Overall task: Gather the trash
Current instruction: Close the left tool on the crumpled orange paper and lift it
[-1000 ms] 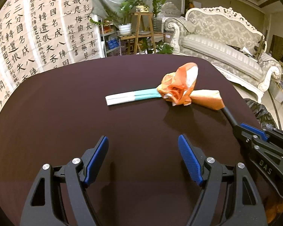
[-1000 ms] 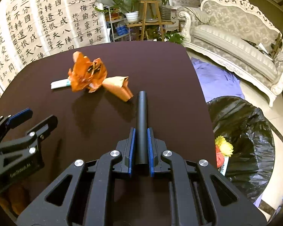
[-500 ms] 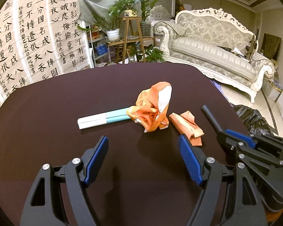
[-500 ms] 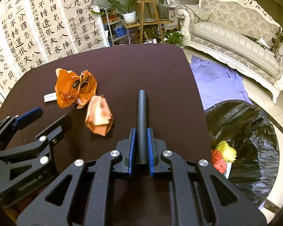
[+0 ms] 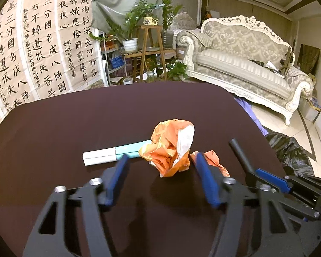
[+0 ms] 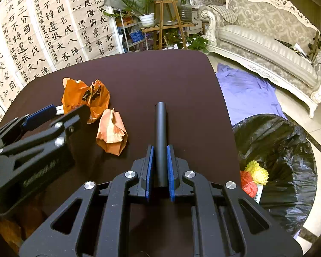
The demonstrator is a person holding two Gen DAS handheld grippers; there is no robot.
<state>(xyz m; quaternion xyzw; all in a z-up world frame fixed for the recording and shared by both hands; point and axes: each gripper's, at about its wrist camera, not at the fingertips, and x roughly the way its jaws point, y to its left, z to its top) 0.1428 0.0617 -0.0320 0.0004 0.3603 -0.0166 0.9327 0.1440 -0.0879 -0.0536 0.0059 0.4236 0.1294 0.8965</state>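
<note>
A crumpled orange wrapper [image 5: 171, 147] lies on the dark brown table [image 5: 75, 124], between the fingertips of my left gripper [image 5: 160, 163]. Its jaws are closing and the pads stand just clear of the wrapper. A white and teal box [image 5: 109, 155] lies behind the left finger. A small orange paper wad [image 5: 214, 160] sits just outside the right finger. My right gripper [image 6: 160, 150] is shut on a black rod [image 6: 160, 128] that points out over the table. The right wrist view shows the wad [image 6: 112, 131] left of the rod, and the left gripper [image 6: 68, 109] at the wrapper [image 6: 85, 94].
A bin lined with a black bag [image 6: 284, 141] stands on the floor right of the table, with yellow and red scraps inside. A purple cloth [image 6: 246, 87] lies on the floor behind it. A pale sofa [image 5: 246, 68], a plant stand and calligraphy sheets stand beyond the table.
My left gripper has come forward until the orange wrapper lies between its fingers, and its jaws have narrowed. The small wad has shifted nearer, away from the rod's tip. The right gripper has kept still.
</note>
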